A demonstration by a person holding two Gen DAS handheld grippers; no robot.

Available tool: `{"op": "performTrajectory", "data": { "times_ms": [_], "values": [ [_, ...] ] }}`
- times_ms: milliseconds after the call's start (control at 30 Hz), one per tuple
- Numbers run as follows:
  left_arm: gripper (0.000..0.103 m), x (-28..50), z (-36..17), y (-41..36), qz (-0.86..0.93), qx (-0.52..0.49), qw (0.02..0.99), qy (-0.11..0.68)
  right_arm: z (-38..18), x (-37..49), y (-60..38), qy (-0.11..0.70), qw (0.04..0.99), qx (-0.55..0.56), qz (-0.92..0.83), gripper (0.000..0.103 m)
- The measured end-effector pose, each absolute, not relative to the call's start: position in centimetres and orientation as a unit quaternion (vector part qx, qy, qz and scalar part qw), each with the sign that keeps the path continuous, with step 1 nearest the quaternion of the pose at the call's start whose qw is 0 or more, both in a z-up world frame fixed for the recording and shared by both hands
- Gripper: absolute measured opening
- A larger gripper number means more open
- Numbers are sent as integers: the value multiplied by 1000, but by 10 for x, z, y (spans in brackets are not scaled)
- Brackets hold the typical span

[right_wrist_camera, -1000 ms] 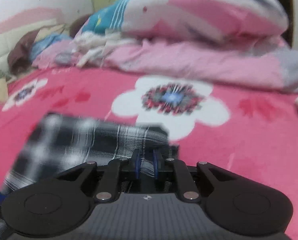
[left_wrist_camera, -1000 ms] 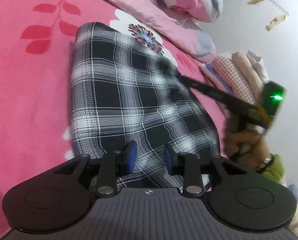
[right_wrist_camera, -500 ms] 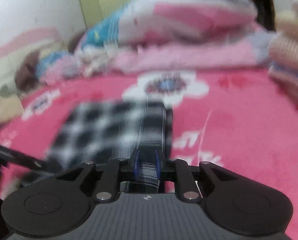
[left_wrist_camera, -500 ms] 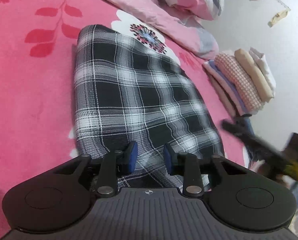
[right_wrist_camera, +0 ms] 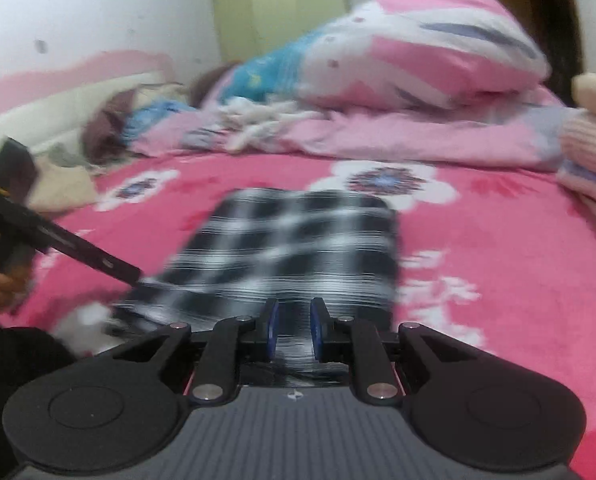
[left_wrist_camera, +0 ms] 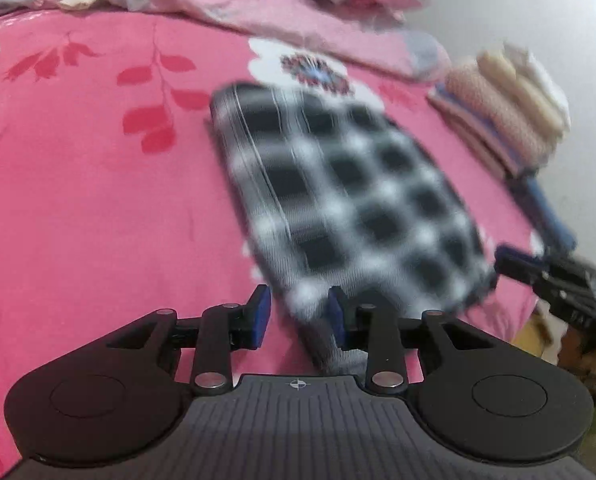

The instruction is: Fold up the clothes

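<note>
A black-and-white plaid garment (left_wrist_camera: 346, 200) lies folded on the pink floral bedspread (left_wrist_camera: 90, 200); it also shows in the right wrist view (right_wrist_camera: 294, 248), motion-blurred in both. My left gripper (left_wrist_camera: 298, 316) is open at the garment's near left corner, with the cloth edge between its blue pads. My right gripper (right_wrist_camera: 292, 326) has its jaws a little apart at the garment's near edge, cloth lying between them. The right gripper shows at the right of the left wrist view (left_wrist_camera: 546, 276), and the left gripper at the left of the right wrist view (right_wrist_camera: 78, 252).
A stack of folded clothes (left_wrist_camera: 510, 120) sits at the bed's right side by the wall. Pink quilts and a pillow (right_wrist_camera: 418, 64) are piled along the far end. More bedding (right_wrist_camera: 146, 120) lies at the far left.
The right gripper's jaws have opened from their pinch on the cloth. The left gripper has shifted left, so the garment now sits right of its centre. The garment lies flatter.
</note>
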State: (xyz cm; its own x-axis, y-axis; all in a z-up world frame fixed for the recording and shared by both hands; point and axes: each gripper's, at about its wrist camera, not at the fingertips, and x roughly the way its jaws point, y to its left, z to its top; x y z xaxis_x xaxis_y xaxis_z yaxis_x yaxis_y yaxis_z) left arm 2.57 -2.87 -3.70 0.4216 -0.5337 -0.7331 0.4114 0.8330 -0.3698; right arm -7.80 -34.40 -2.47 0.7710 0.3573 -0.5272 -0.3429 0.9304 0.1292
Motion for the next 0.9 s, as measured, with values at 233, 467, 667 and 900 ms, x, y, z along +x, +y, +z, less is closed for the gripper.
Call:
{"op": "performTrajectory", "data": {
  "times_ms": [233,467,667,900],
  "values": [
    [34,9,-42,-53,-304,55,842,441,-38,-74,-323,319,931,-40,173,18],
    [34,4,-45,-48,-322,48,840,434,-19,-68,-283,274,932,-13,236,18],
    [33,-5,-46,-46,-381,50,814,437,-44,-51,-266,325,914,-36,241,19],
    [33,4,-48,-24,-374,3,824,425,-29,-55,-268,329,918,-34,219,19]
  ]
}}
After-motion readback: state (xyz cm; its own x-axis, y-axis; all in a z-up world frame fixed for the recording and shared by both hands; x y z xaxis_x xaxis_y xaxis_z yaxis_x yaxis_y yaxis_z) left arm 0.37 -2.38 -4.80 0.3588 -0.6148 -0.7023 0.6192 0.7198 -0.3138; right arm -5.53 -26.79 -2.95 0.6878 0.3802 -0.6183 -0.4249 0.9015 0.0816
